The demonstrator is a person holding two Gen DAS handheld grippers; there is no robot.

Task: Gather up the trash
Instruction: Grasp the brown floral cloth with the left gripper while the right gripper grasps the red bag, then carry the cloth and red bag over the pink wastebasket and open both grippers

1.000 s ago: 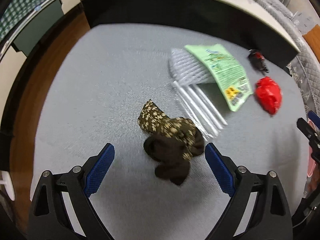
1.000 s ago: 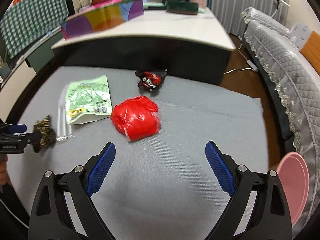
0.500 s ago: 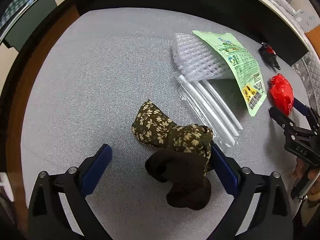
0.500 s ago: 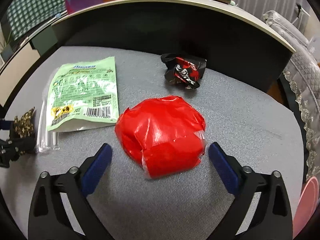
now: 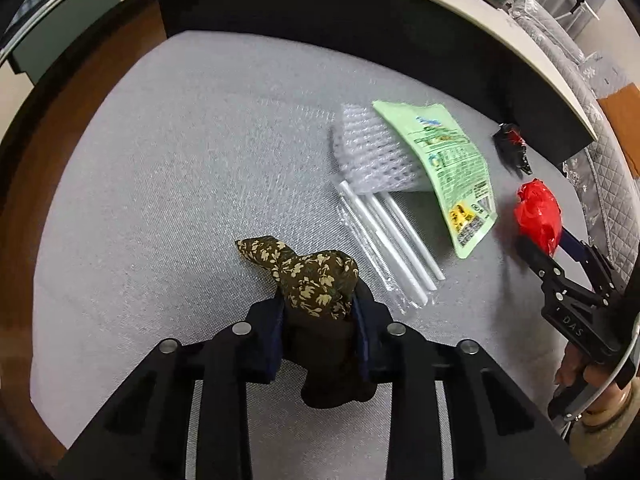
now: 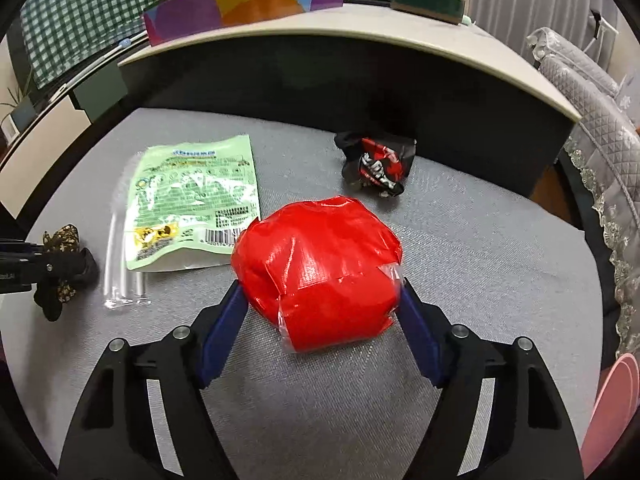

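Both jaw sets have just been closing: the left gripper (image 5: 318,320) now clamps the crumpled brown floral cloth (image 5: 316,280), the right gripper (image 6: 320,312) narrows against the red plastic-wrapped bundle (image 6: 320,268) on the grey mat (image 6: 480,260), so lifting can follow.

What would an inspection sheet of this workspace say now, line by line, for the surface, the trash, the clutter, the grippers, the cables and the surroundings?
Surface: grey fabric surface, with trash spread on it.
Job's things: floral cloth wad; red plastic bundle; green pouch lying partly over a bubble wrap piece; clear straws pack; black-red wrapper.
Clutter: nothing seen.
Grippers: left gripper has just been closing and clamps the floral cloth wad; right gripper has just been closing, pads against the sides of the red plastic bundle.
Cables: nothing clearly seen.
Surroundings: low table behind; quilted sofa and pink round object to the right.
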